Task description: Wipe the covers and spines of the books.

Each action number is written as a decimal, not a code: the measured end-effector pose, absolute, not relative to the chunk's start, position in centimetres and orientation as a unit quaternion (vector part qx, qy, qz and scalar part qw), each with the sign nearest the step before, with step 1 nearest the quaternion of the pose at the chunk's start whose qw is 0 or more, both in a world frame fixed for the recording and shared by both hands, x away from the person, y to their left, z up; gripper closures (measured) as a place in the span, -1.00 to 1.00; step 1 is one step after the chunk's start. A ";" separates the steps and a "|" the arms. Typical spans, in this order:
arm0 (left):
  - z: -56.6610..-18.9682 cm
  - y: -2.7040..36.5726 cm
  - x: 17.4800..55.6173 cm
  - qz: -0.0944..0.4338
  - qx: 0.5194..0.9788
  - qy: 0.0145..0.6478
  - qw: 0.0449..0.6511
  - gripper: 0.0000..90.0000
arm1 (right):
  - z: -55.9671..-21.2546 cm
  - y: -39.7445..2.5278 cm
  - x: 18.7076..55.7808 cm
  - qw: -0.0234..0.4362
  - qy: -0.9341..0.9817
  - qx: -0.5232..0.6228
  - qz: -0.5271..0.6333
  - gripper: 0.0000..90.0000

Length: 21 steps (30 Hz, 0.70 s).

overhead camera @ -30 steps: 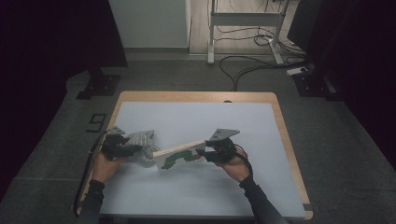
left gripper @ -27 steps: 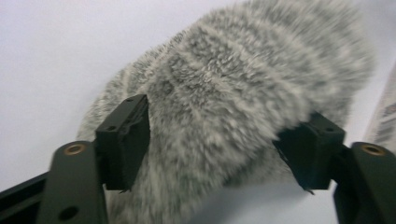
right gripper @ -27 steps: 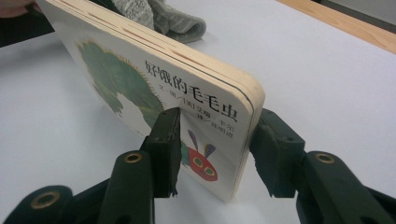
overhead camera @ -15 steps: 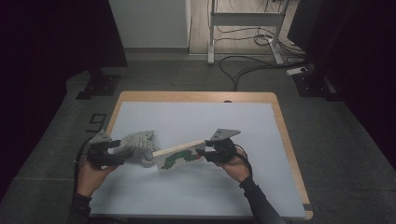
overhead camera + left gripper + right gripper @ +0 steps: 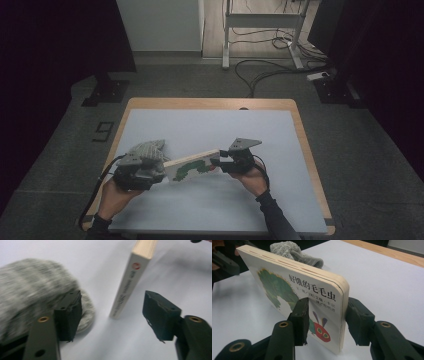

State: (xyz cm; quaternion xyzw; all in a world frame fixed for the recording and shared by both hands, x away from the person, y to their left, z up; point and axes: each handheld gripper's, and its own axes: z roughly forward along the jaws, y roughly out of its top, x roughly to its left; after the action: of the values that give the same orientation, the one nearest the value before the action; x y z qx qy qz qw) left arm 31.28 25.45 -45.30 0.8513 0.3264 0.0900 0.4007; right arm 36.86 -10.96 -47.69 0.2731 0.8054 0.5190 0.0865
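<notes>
While the person's forearms came in from six o'clock in the high view, both tools sat near the front of the pale blue-grey table mat [image 5: 210, 210]. The left gripper [image 5: 134, 172], at about eight o'clock on the mat, had its jaws spread wide, nothing between them; its own view showed the near end of the book standing in the gap ahead, untouched. The right gripper [image 5: 221, 164], near the mat's centre toward five o'clock, was pinching the thick white board book with the green caterpillar cover [image 5: 294, 290] across its thickness at one end, one jaw on the cover and one on the back. The book stood on its long edge, tilted, lower corner apparently on the mat, running from the right tool toward nine o'clock.

Just past the left gripper, at its eleven o'clock, lay a crumpled grey knitted cloth [image 5: 147, 149], close behind the book's far end. In the left gripper view the cloth [image 5: 32, 287] pressed against one jaw.

Beyond ran the mat's bare expanse, then the wooden table edge [image 5: 210, 103] at twelve o'clock.

Risks, as judged: a one-ended pinch on a heavy book could let it pivot or topple flat. The open left jaw could snag the cloth and drag it, or knock the book's free end before closing.
</notes>
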 end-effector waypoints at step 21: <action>-46.3 21.8 30.6 0.087 0.853 0.311 0.410 0.28 | -47.6 -11.7 34.7 0.079 0.816 0.267 0.507 0.15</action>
State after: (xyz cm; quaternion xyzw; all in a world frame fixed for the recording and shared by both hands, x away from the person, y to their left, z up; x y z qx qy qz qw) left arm 30.57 21.81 -46.26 0.8528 0.3109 0.0875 0.4103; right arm 34.75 -11.67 -47.55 0.2671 0.8157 0.5070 0.0791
